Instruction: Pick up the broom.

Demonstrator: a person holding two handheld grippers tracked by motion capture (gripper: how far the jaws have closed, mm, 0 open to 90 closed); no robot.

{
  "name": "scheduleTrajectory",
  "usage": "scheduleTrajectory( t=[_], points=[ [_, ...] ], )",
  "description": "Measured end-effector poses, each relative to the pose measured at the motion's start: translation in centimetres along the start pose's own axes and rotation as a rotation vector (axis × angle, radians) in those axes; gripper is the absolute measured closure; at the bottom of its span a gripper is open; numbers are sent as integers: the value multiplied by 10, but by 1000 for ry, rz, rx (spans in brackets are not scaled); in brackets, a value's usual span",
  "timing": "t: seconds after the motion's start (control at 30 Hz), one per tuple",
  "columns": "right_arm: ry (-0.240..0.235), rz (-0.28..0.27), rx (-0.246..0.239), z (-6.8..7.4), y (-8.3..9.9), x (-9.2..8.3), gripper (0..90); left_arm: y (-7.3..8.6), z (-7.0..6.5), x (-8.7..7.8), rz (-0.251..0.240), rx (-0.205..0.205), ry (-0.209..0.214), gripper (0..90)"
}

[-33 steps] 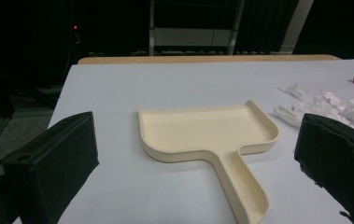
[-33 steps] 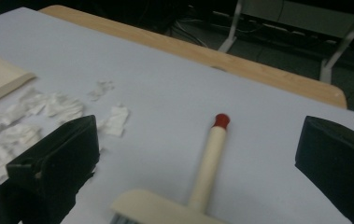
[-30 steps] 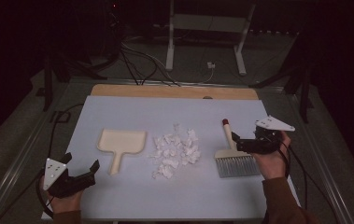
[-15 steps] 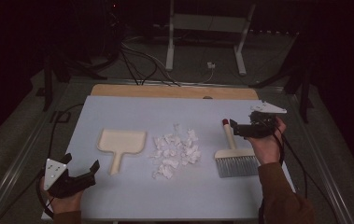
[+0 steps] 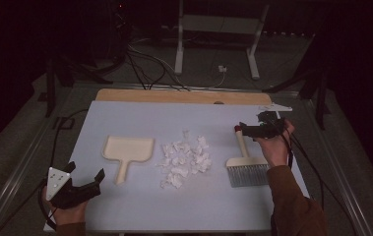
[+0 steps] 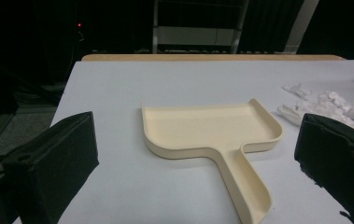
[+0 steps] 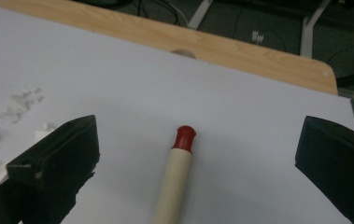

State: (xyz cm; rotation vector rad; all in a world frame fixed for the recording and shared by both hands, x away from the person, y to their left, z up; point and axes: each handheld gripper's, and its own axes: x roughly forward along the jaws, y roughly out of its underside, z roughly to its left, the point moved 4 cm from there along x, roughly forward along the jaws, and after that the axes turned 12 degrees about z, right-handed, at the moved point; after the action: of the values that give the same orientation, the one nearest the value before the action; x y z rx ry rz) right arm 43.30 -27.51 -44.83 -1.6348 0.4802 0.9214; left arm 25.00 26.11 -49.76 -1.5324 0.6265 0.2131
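So the high view sits above the near edge, looking forward and down over the whole table (image 5: 139,211). The left gripper view rides low, close on the dustpan (image 6: 212,128). The right gripper view hangs just over the brush (image 7: 177,179) handle. Both overlap the high view there.
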Motion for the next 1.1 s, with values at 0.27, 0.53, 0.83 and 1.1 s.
scheduleTrajectory(
  t=[0.27,0.53,0.83,1.1],
  points=[
    [-17,45,14,-1,0,22,0,0,0,0,-1,0,-2,2],
    [-29,97,61,-3,4,48,0,0,0,0,0,-1,-5,2],
    [-46,151,73,0,11,66,16,1,0,0,0,1,-5,3],
    [-26,251,86,7,22,83,364,1,0,0,1,-1,-8,3]
  ],
)
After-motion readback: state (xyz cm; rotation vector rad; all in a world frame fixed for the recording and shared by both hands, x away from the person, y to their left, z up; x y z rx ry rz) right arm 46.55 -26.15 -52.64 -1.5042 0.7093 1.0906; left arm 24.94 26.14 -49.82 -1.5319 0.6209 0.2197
